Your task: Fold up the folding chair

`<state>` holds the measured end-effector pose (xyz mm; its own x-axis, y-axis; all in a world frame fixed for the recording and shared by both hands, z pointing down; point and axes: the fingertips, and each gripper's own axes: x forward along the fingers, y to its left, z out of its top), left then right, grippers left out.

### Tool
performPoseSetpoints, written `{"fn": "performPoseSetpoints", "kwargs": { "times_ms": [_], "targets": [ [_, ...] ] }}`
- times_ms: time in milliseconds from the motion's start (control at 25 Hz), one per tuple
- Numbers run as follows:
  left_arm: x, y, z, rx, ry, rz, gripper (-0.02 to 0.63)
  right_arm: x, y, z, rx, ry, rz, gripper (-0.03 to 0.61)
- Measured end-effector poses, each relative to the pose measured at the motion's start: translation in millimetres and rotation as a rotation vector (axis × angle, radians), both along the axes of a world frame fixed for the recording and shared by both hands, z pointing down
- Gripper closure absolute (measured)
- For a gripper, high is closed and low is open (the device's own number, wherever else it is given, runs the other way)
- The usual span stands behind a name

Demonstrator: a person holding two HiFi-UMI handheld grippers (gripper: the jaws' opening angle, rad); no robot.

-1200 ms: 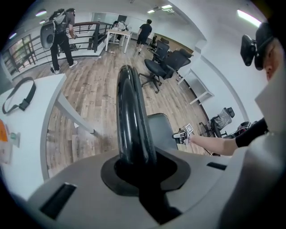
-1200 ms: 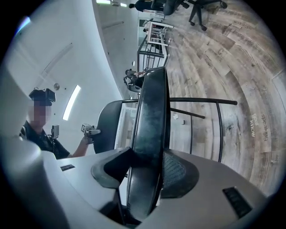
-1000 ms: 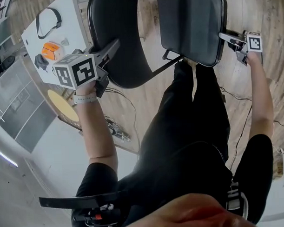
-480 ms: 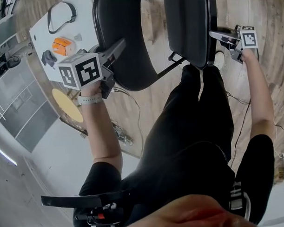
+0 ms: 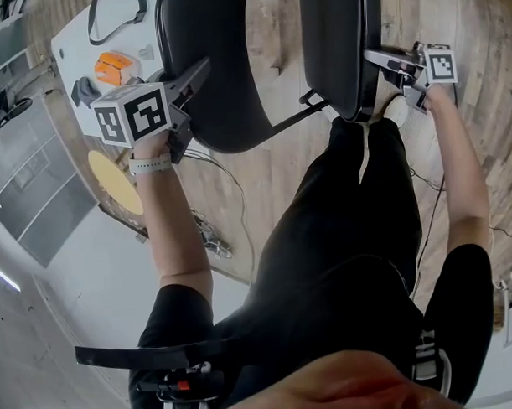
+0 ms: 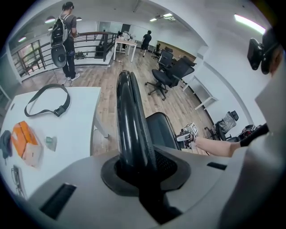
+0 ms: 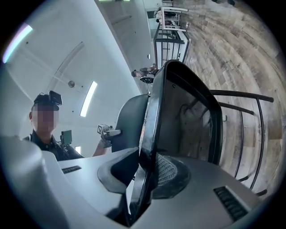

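The black folding chair stands in front of me on the wood floor. In the head view its rounded backrest is at upper left and its seat is tipped up almost on edge. My left gripper is shut on the backrest's rim; in the left gripper view that rim runs up from between the pads of the left gripper. My right gripper holds the seat's front edge. In the right gripper view the seat rim sits between the closing jaws of the right gripper, pads against it.
A white table stands left of the chair with an orange box and a black strap on it. Cables lie on the floor. My legs are close behind the chair. Office chairs and people are farther off.
The seat has swung up from a slant to nearly upright, carried by the right gripper, which moved inward. The left gripper drifted a little left with the backrest.
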<state>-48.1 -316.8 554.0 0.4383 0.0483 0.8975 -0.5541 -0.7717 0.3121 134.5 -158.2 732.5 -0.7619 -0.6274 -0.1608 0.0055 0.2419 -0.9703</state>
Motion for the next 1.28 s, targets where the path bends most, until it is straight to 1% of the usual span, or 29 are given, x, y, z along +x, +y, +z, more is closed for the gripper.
{"fn": "performPoseSetpoints", "kwargs": {
  "times_ms": [160,360,600,720,800,920,1000,1120,1280],
  "targets": [
    [-14,-11,0,-0.002,0.006,-0.021,0.552,-21,-16,-10,0.029,0.022,-0.006,0.499],
    [-38,-21,27,-0.005,0.004,-0.039,0.552,-59,-34,7,0.025,0.058,-0.015,0.5],
    [-27,-18,9,0.009,0.0,-0.051,0.552,-75,-50,-17,0.024,0.076,-0.024,0.5],
    [-30,-20,13,0.018,-0.004,-0.061,0.552,-92,-63,-16,0.025,0.08,-0.03,0.499],
    [-35,-23,15,0.025,-0.006,-0.068,0.552,-106,-73,-13,0.01,0.072,-0.028,0.499],
    [-39,-26,16,0.031,-0.011,-0.071,0.554,-125,-86,-9,-0.041,0.072,-0.012,0.499],
    [-40,-26,16,0.038,-0.019,-0.073,0.554,-138,-96,-6,-0.056,0.102,-0.009,0.499],
    [-43,-27,17,0.052,-0.032,-0.078,0.554,-157,-113,-2,-0.05,0.177,-0.02,0.499],
    [-46,-29,18,0.066,-0.045,-0.081,0.552,-177,-129,1,-0.061,0.202,-0.029,0.497]
  ]
}}
